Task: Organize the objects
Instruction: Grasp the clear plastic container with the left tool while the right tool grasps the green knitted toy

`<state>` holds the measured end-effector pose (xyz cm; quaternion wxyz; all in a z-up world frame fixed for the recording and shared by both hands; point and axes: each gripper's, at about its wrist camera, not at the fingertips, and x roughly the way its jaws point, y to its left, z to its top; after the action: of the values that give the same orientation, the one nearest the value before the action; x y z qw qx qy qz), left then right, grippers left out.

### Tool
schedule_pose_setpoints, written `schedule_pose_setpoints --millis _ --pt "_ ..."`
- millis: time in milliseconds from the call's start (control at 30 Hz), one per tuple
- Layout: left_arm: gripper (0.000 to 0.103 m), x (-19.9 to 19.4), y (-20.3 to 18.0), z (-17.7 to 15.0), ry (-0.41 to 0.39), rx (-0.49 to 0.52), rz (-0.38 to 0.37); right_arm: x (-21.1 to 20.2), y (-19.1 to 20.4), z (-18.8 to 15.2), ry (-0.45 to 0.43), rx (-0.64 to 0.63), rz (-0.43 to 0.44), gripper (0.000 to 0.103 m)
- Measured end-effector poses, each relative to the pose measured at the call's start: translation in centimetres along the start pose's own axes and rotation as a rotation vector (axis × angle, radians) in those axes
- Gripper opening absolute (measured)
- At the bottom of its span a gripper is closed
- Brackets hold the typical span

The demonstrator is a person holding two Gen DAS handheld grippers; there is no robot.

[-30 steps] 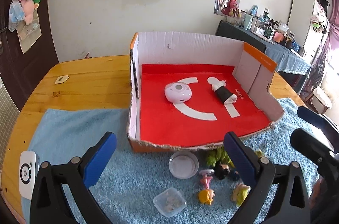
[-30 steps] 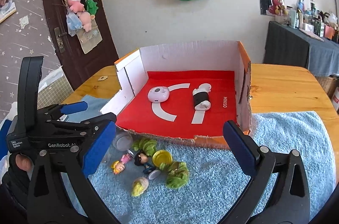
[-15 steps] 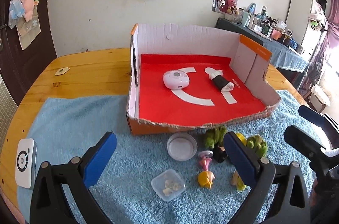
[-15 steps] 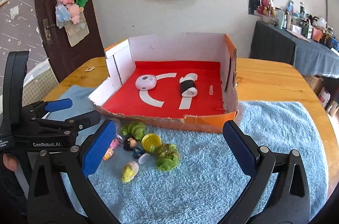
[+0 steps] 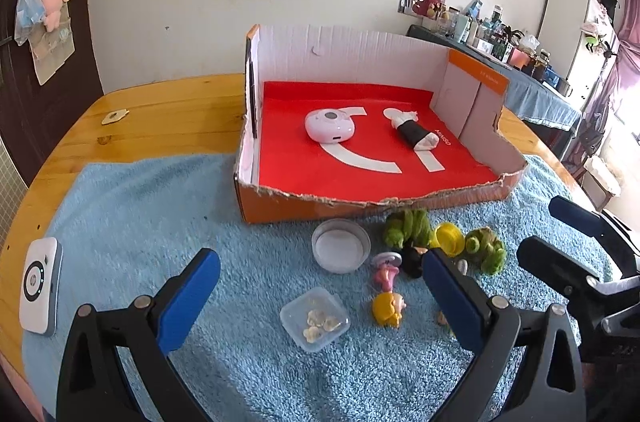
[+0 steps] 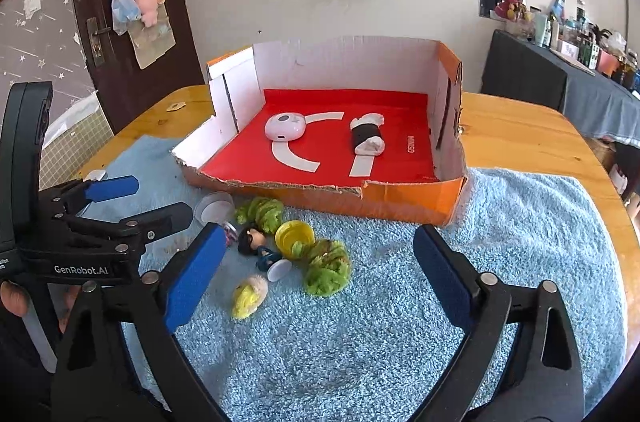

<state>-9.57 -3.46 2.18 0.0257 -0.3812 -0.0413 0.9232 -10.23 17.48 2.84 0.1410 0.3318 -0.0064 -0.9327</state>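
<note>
I have both grippers hanging over the blue towel, empty, jaws spread wide: the left gripper above the small clear tub, the right gripper nearer the green fuzzy toys. The cardboard box already holds 2 things, a white round gadget and a black-and-white roll. The loose pieces lie just in front of it: a round clear dish, a yellow cap, a dark-haired figurine, a yellow-haired one. I judge this as the choosing step, between picks. Next I would lower 1 gripper over a single piece, likely the tub, squarely enough not to nudge its neighbours.
</note>
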Motion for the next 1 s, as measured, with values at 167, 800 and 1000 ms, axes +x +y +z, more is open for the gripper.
schedule_pose_setpoints --millis 167,800,1000 --pt "0.103 0.3 0.1 -0.5 0.013 -0.006 -0.011 0.6 -0.1 -0.6 0.032 0.008 0.0 0.082" --pt "0.089 1.2 0.3 -2.1 0.059 0.002 -0.044 2.7 -1.0 -1.7 0.121 0.028 0.005 0.057" --pt "0.083 1.6 0.5 -2.6 0.078 0.005 -0.056 3.7 -1.2 -1.9 0.148 0.031 0.008 0.052"
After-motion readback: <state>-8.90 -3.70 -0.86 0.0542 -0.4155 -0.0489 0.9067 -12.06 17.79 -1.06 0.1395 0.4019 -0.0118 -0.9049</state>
